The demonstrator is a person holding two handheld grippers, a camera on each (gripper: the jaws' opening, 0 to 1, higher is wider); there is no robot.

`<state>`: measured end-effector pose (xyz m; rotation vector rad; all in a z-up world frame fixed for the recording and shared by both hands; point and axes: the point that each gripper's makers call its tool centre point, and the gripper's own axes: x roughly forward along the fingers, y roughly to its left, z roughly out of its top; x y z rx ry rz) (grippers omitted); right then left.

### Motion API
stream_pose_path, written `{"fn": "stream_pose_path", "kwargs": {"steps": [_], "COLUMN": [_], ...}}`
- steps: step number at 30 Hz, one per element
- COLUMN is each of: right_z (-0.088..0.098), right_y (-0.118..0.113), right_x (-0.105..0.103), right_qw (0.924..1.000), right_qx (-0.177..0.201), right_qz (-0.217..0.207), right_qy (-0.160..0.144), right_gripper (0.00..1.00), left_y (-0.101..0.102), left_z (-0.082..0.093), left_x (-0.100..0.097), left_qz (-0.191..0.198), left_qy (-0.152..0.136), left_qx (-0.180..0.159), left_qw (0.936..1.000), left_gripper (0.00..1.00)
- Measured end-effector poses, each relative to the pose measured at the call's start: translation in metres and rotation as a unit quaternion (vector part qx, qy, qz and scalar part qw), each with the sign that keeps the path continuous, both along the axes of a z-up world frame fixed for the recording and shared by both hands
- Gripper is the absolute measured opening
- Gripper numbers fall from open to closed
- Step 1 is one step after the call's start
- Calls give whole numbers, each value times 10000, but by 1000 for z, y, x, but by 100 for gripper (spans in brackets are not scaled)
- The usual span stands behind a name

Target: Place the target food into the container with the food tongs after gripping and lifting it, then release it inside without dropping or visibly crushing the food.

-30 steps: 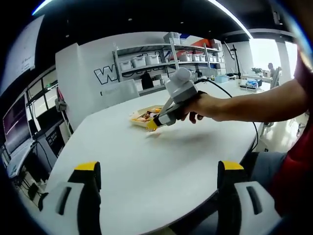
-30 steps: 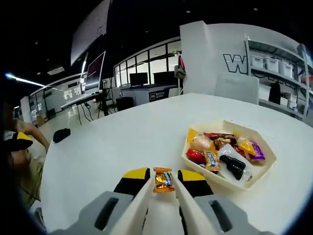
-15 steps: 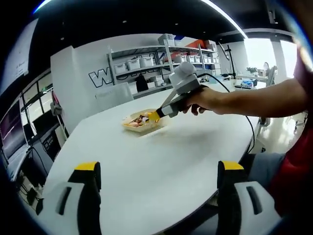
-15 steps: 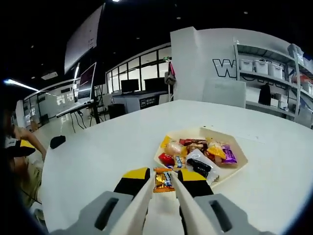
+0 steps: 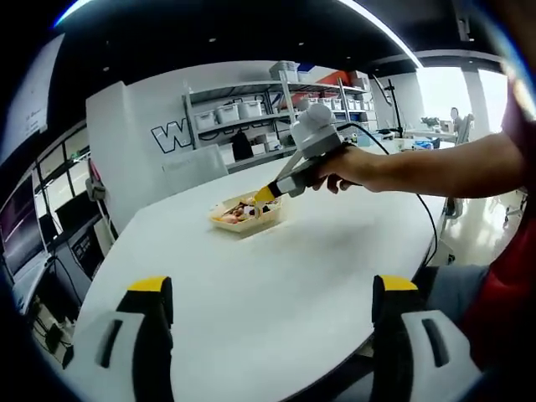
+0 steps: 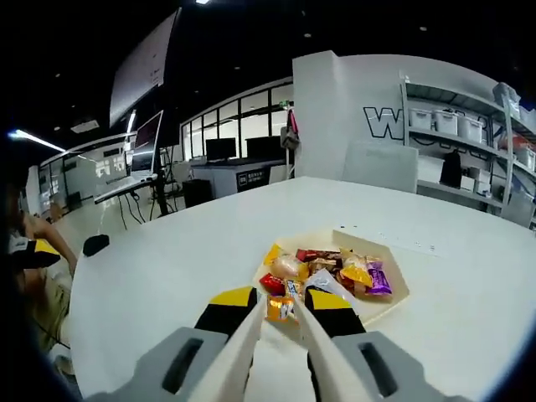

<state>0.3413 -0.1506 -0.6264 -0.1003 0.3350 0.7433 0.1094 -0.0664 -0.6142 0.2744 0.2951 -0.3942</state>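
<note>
My right gripper (image 6: 280, 306) is shut on a small orange-wrapped candy (image 6: 279, 310), held above the near rim of a pale tray (image 6: 394, 295) full of several wrapped sweets. From the left gripper view, that right gripper (image 5: 265, 193) hangs over the same tray (image 5: 244, 225), with a person's hand around its grey body. My left gripper (image 5: 270, 293) stands open low over the white table (image 5: 276, 276), with nothing between its yellow-tipped fingers (image 5: 151, 286).
Shelves with white bins (image 5: 243, 107) line the far wall. A black cable (image 5: 423, 213) trails over the table's right edge. Desks with monitors (image 6: 222, 142) stand behind the table, and a dark object (image 6: 95, 244) lies at its left edge.
The right gripper has carried the candy forward from the bare table to above the tray's near rim, still shut on it. The left gripper has stayed open and about still.
</note>
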Motion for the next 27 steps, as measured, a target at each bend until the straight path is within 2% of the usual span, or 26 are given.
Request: {"fn": "stream_pose_path", "kwargs": {"steps": [7, 11, 12, 13, 14, 17, 20, 27], "right_z": [4, -1, -3, -7, -8, -18, -20, -28], "right_y": [0, 3, 6, 12, 18, 27, 35, 46], "right_x": [6, 5, 4, -2, -6, -12, -18, -26], "right_qw": [10000, 9999, 9997, 9987, 9981, 9981, 9971, 9953], "right_qx": [-36, 37, 104, 229, 294, -12, 108, 52], "right_qz": [10, 30, 56, 186, 300, 486, 562, 786], "right_qy": [-15, 104, 192, 408, 449, 367, 503, 565], "right_gripper": [17, 18, 18, 19, 19, 20, 20, 21], "left_y": [3, 3, 3, 3, 4, 4, 7, 11], "left_z": [4, 3, 2, 1, 1, 1, 0, -4], "left_x": [5, 6, 6, 6, 6, 7, 7, 6], "left_qz": [24, 18, 11, 9, 13, 19, 46, 88], "left_qy": [-61, -42, -31, -13, -12, -14, -3, 46], "left_qx": [-19, -15, -9, -1, 1, -23, -6, -8], "left_qw": [10000, 10000, 10000, 10000, 10000, 10000, 10000, 10000], "left_gripper": [96, 96, 96, 96, 96, 96, 96, 96]}}
